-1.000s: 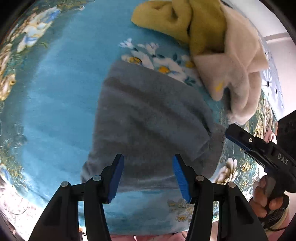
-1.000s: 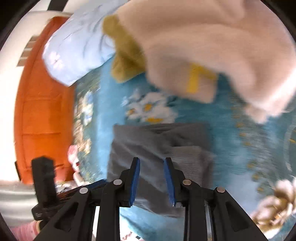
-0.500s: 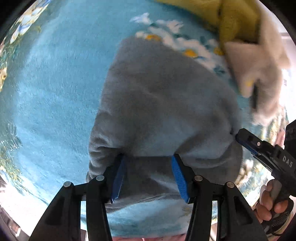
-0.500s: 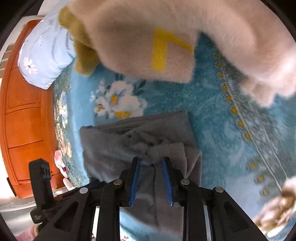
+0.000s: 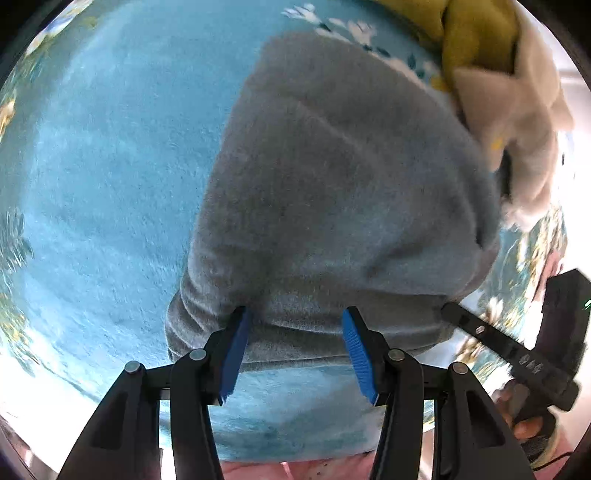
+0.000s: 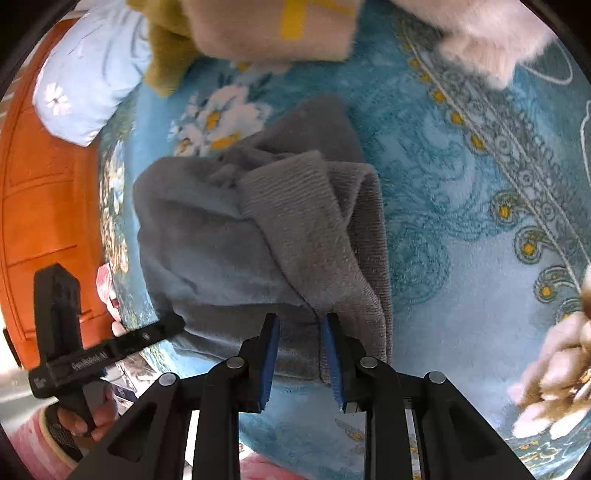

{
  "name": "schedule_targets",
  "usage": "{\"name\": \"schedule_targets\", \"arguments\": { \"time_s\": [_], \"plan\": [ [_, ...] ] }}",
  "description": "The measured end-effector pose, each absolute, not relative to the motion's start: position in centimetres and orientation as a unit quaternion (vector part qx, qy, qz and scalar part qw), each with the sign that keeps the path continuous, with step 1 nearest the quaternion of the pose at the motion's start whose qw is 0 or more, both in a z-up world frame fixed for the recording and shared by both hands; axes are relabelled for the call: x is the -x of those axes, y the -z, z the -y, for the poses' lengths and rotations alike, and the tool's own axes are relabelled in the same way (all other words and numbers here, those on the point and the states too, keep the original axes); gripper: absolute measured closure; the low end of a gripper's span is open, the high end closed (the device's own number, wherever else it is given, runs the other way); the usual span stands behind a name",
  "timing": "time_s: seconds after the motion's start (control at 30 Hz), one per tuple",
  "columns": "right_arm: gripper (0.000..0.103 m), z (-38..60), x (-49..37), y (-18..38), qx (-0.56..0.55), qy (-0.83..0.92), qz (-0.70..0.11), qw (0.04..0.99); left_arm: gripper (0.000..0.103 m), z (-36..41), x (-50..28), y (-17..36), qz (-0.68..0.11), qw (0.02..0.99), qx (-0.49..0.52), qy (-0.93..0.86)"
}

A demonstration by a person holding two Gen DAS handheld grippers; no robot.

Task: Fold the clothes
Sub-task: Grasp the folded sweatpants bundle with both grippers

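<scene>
A grey fleece garment (image 5: 343,192) lies folded on the blue floral blanket (image 5: 110,166). My left gripper (image 5: 295,334) is open, its blue pads astride the garment's near edge, with grey cloth between them. In the right wrist view the same garment (image 6: 229,236) shows a ribbed cuff (image 6: 291,192) folded on top. My right gripper (image 6: 300,334) is narrowly parted, with the garment's near edge between its pads; the pads do not visibly pinch it. Each gripper shows in the other's view, the right one (image 5: 480,328) and the left one (image 6: 147,332).
A yellow garment (image 5: 472,33) and a cream fleece garment (image 5: 524,122) are heaped beyond the grey one; both show in the right wrist view too, the cream one (image 6: 280,29). A pale blue pillow (image 6: 85,85) and an orange wooden headboard (image 6: 44,206) lie to the left.
Both grippers have moved forward onto the grey garment's near edge. The garment's near side has bunched up and the cuff now lies folded over its top.
</scene>
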State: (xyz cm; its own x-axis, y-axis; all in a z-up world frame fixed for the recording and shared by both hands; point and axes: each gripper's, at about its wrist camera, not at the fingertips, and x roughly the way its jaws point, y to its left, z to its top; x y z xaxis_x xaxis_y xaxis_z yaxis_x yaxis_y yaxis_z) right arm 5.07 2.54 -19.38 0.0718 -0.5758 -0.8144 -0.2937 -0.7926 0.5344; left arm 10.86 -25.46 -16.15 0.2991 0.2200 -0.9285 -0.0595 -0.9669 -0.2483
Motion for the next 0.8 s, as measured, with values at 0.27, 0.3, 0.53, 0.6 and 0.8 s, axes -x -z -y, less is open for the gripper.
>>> {"name": "schedule_targets", "arguments": {
  "time_s": [0.27, 0.3, 0.53, 0.6, 0.8],
  "plan": [
    [0.061, -6.4, -3.8, 17.7, -0.688, 0.643, 0.327, 0.082, 0.049, 26.8, -7.2, 12.7, 0.068, 0.135, 0.759, -0.633],
    [0.054, -6.9, -3.6, 18.1, -0.688, 0.639, 0.335, 0.075, 0.049, 27.2, -6.7, 13.4, 0.067, 0.125, 0.763, -0.631],
    [0.04, -6.8, -2.9, 20.5, -0.7, 0.606, 0.365, 0.096, 0.032, 29.0, -4.2, 17.4, 0.066, 0.136, 0.787, -0.598],
    [0.038, -7.2, -2.8, 22.0, -0.704, 0.594, 0.378, 0.089, 0.028, 29.2, -3.6, 18.4, 0.08, 0.148, 0.793, -0.585],
    [0.034, -7.4, -2.8, 23.3, -0.706, 0.575, 0.403, 0.094, 0.022, 29.9, -2.9, 20.6, 0.125, 0.159, 0.806, -0.556]
  ]
}}
